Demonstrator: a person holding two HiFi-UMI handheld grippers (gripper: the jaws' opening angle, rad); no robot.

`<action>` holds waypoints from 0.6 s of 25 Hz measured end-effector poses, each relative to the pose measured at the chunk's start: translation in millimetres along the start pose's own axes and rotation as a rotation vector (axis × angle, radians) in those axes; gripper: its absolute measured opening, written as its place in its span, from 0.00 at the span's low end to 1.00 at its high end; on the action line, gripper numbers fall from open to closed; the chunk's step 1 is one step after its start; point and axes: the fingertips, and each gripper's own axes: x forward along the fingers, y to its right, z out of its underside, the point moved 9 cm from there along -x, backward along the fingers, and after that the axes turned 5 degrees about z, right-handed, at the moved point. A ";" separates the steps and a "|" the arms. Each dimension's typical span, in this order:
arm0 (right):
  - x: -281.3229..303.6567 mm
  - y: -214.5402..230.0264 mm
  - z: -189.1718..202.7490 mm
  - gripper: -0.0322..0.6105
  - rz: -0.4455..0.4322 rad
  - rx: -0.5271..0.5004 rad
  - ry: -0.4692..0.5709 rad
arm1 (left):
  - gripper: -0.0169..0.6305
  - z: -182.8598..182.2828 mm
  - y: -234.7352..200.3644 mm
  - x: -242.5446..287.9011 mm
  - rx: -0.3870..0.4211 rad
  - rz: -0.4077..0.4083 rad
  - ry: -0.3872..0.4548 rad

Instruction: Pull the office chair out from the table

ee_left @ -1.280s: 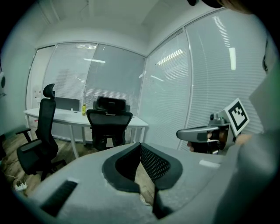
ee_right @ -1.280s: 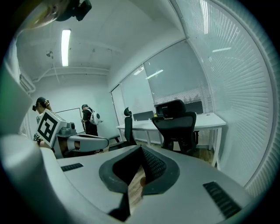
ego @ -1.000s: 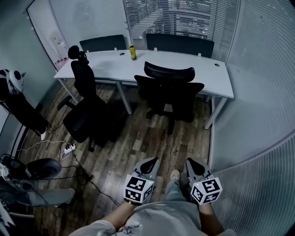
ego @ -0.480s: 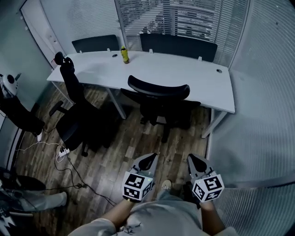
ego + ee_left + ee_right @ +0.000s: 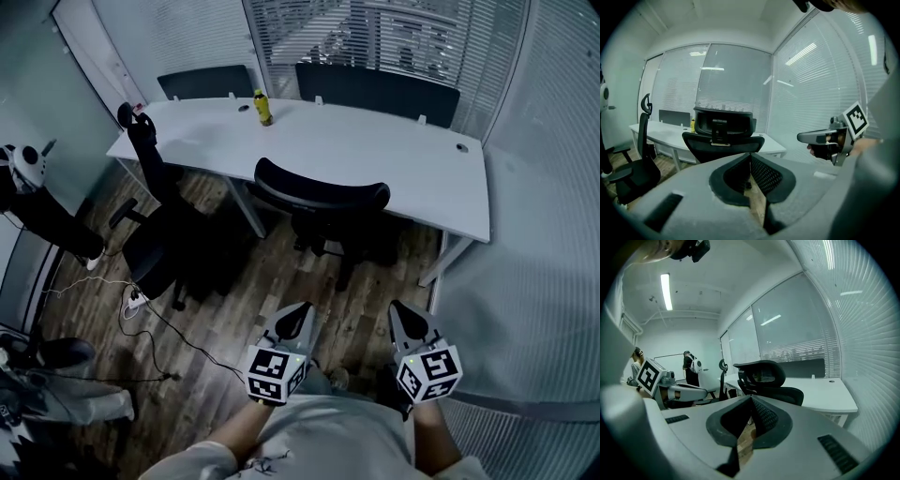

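Two grippers are held well short of the table (image 5: 403,159): the left gripper (image 5: 301,312) and the right gripper (image 5: 400,310), each with jaws pressed together on nothing. Bare floor (image 5: 272,291) is left before the office chair (image 5: 323,199), tucked at the table's near edge. A second chair (image 5: 155,239) is seen off its left end, one bottle (image 5: 263,107) near its far edge

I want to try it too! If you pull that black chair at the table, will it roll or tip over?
It will probably glide: the chair stands on a smooth wooden floor, though I can't make out wheels. Pulled by its curved top edge, it might turn or lean back a little. It looks bulky, so it likely won't topple.
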 end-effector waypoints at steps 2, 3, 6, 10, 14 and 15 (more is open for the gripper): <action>5.1 5.0 -0.3 0.06 -0.006 0.005 0.004 | 0.05 -2.1 -3.6 3.5 0.005 -0.016 0.004; 7.5 6.8 -0.2 0.06 -0.008 0.006 0.006 | 0.05 -2.4 -5.7 5.5 0.011 -0.024 0.004; 14.4 10.1 -2.6 0.06 -0.013 0.003 0.013 | 0.05 -3.3 -12.5 11.2 0.023 -0.039 0.001; 26.0 14.3 -11.6 0.06 -0.031 -0.013 0.030 | 0.05 -8.4 -20.9 23.1 0.018 -0.037 0.002; 43.4 19.5 -22.1 0.06 -0.044 -0.038 0.045 | 0.08 -14.9 -34.2 38.9 0.015 -0.038 0.003; 48.0 21.5 -24.6 0.06 -0.046 -0.045 0.049 | 0.10 -16.7 -37.5 43.0 0.015 -0.038 0.005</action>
